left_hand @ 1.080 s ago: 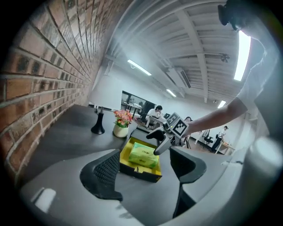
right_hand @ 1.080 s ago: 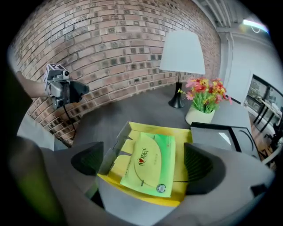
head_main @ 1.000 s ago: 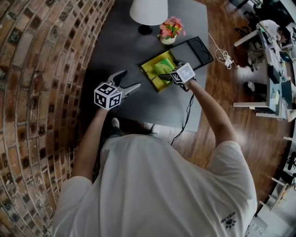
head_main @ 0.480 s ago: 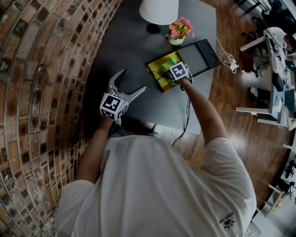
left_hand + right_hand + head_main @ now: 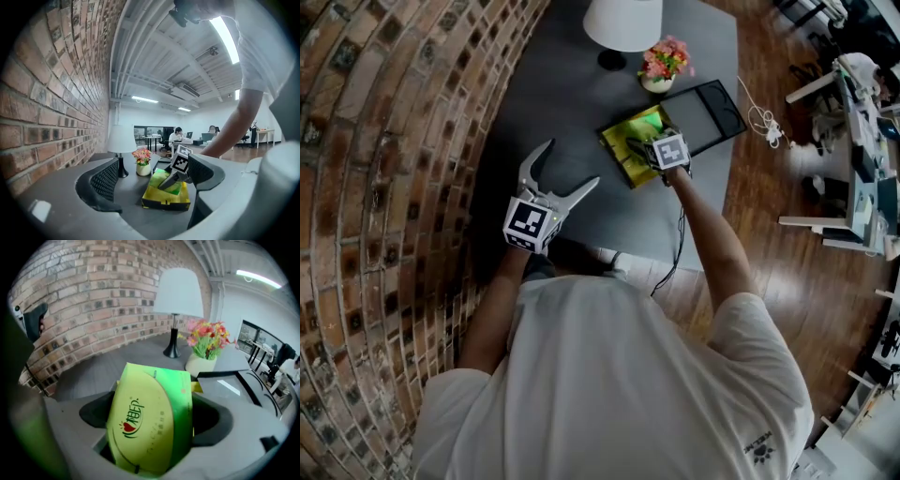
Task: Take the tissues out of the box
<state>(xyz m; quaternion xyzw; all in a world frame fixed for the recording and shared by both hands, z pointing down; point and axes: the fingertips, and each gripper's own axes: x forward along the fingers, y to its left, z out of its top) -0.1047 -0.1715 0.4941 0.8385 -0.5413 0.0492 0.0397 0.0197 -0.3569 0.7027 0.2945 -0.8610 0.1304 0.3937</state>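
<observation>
Looking along the right hand-held gripper (image 5: 153, 420), the green tissue pack (image 5: 150, 413) fills the gap between its jaws, hiding their inner faces and most of the yellow box (image 5: 617, 150) beneath; the small print under its logo is too blurred to read. In the head view the lamp shade (image 5: 623, 19) is cut off by the top edge.

Your table (image 5: 572, 112) abuts a brick wall (image 5: 384, 187). Wood floor (image 5: 787, 281) lies at your right. A lamp (image 5: 623, 21) stands on the table.
</observation>
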